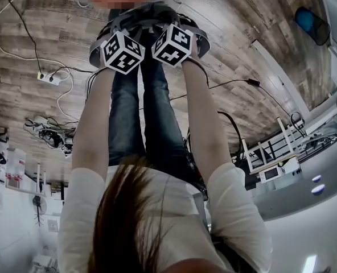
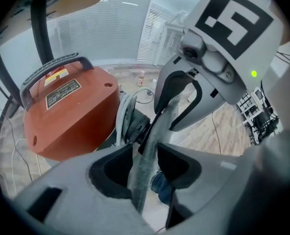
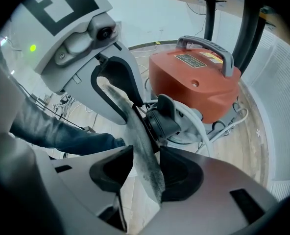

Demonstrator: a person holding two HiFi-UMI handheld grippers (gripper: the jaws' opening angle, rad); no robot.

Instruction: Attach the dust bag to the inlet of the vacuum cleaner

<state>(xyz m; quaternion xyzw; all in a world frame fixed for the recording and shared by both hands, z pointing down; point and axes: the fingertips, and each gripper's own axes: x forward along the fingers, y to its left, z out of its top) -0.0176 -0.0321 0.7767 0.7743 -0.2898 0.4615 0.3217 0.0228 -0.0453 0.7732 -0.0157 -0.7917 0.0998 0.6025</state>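
The red vacuum cleaner (image 2: 71,111) (image 3: 194,77) stands on the floor with its black round inlet (image 2: 134,126) (image 3: 164,119) facing the grippers. A grey felt dust bag (image 2: 150,151) (image 3: 140,146) is stretched edge-on between both grippers, just in front of the inlet; I cannot tell if it touches it. My left gripper (image 2: 145,160) (image 1: 120,30) is shut on one end of the bag. My right gripper (image 3: 145,168) (image 1: 177,27) is shut on the other end. Each gripper shows in the other's view, the right gripper (image 2: 177,102) and the left gripper (image 3: 118,94). Both point steeply down, side by side.
The person's legs in jeans (image 1: 140,112) stand right behind the grippers. A power strip with cables (image 1: 48,78) lies on the wooden floor at the left. A white rack (image 1: 271,152) is at the right. Black posts (image 3: 211,13) (image 2: 39,28) rise beside the vacuum.
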